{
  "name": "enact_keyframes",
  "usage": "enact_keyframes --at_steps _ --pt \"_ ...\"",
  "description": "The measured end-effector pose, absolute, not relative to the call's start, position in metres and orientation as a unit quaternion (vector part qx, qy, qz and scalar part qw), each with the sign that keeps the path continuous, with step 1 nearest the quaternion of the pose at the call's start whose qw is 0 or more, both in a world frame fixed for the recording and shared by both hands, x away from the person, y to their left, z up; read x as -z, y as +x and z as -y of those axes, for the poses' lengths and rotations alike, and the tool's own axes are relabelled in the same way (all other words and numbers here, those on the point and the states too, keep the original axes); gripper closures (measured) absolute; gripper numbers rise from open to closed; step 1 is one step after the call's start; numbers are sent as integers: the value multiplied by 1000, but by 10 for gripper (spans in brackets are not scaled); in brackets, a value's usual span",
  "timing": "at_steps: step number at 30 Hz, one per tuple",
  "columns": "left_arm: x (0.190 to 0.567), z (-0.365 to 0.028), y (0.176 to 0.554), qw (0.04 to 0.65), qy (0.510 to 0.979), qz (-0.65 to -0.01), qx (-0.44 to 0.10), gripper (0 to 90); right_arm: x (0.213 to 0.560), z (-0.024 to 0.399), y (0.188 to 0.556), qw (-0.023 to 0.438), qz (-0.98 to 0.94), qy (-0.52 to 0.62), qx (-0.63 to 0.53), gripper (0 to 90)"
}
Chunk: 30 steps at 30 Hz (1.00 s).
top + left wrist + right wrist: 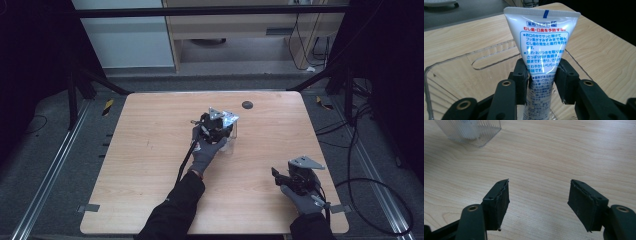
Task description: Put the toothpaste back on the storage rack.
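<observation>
Right gripper (539,202): nearest the camera in the high view, black, two-jawed, held low over the pale wooden table (150,165) well apart from the clear ribbed plastic container (471,131); jaws spread wide with bare wood between them.
Left gripper (541,82): poised over the clear container, jaws partly apart on either side of the white toothpaste tube with blue and red print (541,42); whether the pads press on the tube I cannot tell.
Toothpaste tube: upright inside the container, flat crimped end up, rising above the jaws; lower end hidden between them.
Container: see-through, on the table toward its far middle, a slot-shaped handle cut in the wall behind the tube.
Left hand (207,150): grey-gloved, black sleeve, just this side of the container.
Small dark round disc (247,104): on the table, just beyond the container.
</observation>
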<state>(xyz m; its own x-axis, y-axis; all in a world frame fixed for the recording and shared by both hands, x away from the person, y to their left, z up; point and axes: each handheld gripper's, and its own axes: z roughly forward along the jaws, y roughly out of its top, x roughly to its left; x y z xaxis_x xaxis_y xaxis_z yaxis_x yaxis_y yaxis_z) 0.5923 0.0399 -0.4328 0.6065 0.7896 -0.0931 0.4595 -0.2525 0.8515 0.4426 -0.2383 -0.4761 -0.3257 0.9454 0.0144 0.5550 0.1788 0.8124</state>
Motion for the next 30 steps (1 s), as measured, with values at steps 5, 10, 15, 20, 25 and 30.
enact_keyframes --at_steps 5,10,15,20,25,30 --pt "425 -47 587 470 765 -401 -180 519 476 238 443 260 -722 518 -377 329" --pt "413 -58 573 481 769 -378 -186 434 476 238 443 261 -722 519 -376 328" --pt "401 -76 553 481 775 -365 -186 399 475 239 442 264 -721 519 -375 327" --pt "392 -102 533 478 779 -365 -178 382 474 241 443 266 -719 522 -374 326" --pt "392 -133 514 468 780 -373 -182 368 474 244 442 266 -716 526 -373 323" --pt "406 -165 496 444 783 -389 -197 358 475 246 441 267 -714 528 -373 323"
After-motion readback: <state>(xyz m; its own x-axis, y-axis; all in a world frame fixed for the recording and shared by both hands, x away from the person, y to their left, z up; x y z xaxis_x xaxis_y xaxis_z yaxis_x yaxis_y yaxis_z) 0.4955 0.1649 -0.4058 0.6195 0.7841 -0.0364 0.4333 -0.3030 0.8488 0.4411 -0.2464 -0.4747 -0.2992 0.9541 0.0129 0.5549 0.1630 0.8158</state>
